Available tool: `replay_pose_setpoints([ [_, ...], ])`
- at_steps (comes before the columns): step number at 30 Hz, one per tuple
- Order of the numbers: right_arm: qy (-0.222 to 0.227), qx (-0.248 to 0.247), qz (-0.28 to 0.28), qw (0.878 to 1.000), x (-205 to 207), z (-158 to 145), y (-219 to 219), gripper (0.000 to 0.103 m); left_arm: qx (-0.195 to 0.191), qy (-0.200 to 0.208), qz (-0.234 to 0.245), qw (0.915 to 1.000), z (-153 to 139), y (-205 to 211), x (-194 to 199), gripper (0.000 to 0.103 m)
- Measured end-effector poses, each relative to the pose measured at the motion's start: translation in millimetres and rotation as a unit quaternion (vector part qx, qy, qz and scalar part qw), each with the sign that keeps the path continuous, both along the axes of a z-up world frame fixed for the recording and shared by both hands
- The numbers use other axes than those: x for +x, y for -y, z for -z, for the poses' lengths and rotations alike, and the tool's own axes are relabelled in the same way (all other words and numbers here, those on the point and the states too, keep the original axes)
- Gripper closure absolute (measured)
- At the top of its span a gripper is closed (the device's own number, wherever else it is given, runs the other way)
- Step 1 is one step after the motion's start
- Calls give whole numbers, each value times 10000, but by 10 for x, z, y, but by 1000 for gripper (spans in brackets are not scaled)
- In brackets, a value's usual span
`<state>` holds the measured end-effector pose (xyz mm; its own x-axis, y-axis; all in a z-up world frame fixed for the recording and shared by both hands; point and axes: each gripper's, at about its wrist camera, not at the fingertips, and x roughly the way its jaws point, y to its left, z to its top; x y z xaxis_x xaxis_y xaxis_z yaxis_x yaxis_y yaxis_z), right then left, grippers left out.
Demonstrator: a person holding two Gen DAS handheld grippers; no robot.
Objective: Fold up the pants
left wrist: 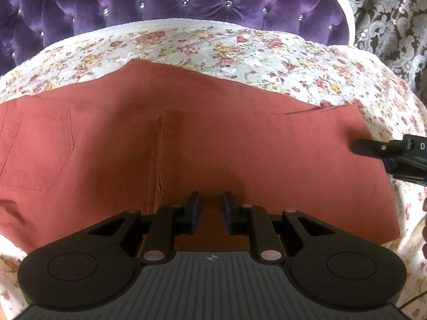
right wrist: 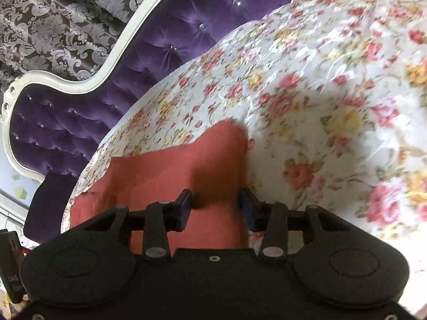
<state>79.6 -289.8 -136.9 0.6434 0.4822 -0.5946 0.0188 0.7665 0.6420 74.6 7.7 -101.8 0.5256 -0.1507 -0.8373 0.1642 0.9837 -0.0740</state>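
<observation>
A bed (left wrist: 280, 53) with a floral cover stands against a purple tufted headboard (left wrist: 160, 2) with a white frame (right wrist: 88, 85). Behind it hangs a grey damask curtain (left wrist: 392, 18). Soft daylight.

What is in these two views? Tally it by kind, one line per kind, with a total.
Pants, rust-red: 1
Grippers: 2, the left gripper and the right gripper, both open over the pants
Floral bedspread: 1
Purple tufted headboard: 1
Total: 5
</observation>
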Motion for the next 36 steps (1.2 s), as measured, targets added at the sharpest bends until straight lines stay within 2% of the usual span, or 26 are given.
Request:
replay_pose_setpoints([
  [1,31,41,-74,10000,30,9,-15,55,1,4,-20,10000,-2,6,-4,84],
  [2,38,63,-134,9999,59,8,-12,85,16,9,-48,10000,-4,18,-2,84],
  [3,28,79,-195,9998,81,-6,-2,91,48,9,-79,10000,-18,46,5,84],
  [5,122,41,-302,9995,96,-83,-9,92,88,22,-123,9999,-46,117,20,84],
  [7,394,-384,-426,9976,88,-262,-58,93,19,32,-123,9999,-60,204,71,84],
  [9,654,-753,-313,9945,100,-440,-46,93,-28,84,-151,9998,-76,321,142,84],
  [12,789,-802,-77,9936,207,-562,141,94,-55,117,-72,9999,-57,527,267,84],
  [14,679,-930,134,9933,304,-519,249,93,-58,64,-40,10000,-1,629,329,84],
  [15,562,-1062,195,9926,356,-456,282,93,76,135,-18,9999,5,676,327,84],
  [18,-4,-1054,239,9941,472,-167,333,86,254,123,196,9994,-38,684,278,84],
  [19,-94,-1069,276,9938,472,-98,332,87,260,119,212,9994,-70,634,256,84],
  [22,-50,-1041,450,9935,400,-164,335,70,510,234,-44,9984,-213,327,207,84],
  [25,194,-1433,665,9873,313,-373,307,70,612,389,-583,9957,-352,-196,204,84],
  [29,631,-1752,756,9796,223,-651,209,69,859,314,-1383,9862,-351,-907,199,84],
  [32,777,-1548,509,9836,233,-769,42,69,965,70,-1705,9806,-229,-1296,137,84],
  [34,824,-1362,292,9868,257,-814,-110,69,930,-119,-1716,9807,-126,-1425,102,84],
  [36,837,-1221,34,9890,302,-838,-292,69,720,-181,-1670,9832,-53,-1546,15,84],
])
